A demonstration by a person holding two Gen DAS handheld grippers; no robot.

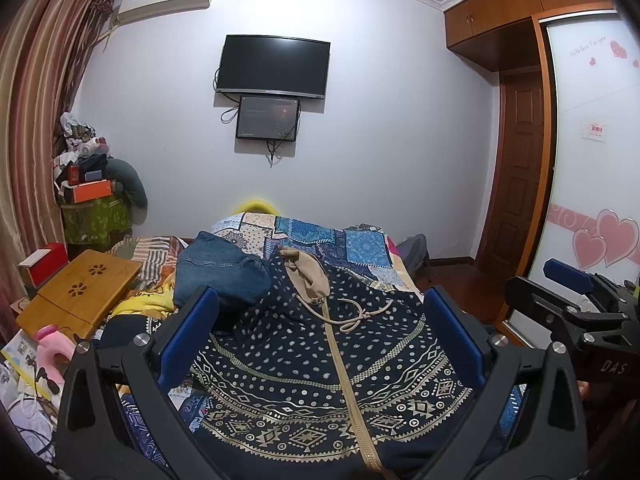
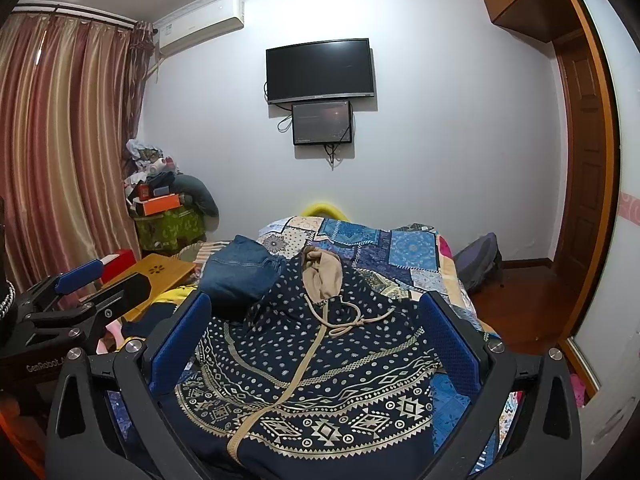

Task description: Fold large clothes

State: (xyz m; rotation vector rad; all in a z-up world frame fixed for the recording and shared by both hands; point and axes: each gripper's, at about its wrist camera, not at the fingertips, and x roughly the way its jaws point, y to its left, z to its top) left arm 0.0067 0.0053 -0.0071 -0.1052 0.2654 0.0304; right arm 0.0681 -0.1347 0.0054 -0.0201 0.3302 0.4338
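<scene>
Both claws are seen hovering above the bed with nothing gripped. Left gripper point(image 1: 320, 328) is spread wide, its two blue pads point(image 1: 188, 336) standing well apart on either side of the garment below; right gripper point(image 2: 316, 332) is spread just as wide, and its blue pads point(image 2: 180, 340) likewise frame the cloth without touching it. In the left wrist view the right gripper point(image 1: 576, 296) is seen at the right edge, and in the right wrist view the left gripper point(image 2: 80, 284) is seen at the left edge.

One navy patterned hoodie point(image 1: 320, 372) is laid flat on the patchwork bedspread point(image 1: 320, 236), front side up. Its long axis runs away from the cameras: the hem lies nearest, and the tan-lined hood point(image 1: 308, 272) points toward the far wall. One tan zipper point(image 1: 344, 384) runs along that axis, and a knotted drawcord point(image 1: 360, 312) rests just below the hood.

One folded pair of jeans point(image 1: 220, 272) is lying beside the hood, at its left and touching the hoodie's shoulder. One wooden lap desk point(image 1: 80, 296) is seen further left. Two screens, a television point(image 1: 276, 66) and a smaller monitor point(image 1: 267, 118), are mounted on the wall.
</scene>
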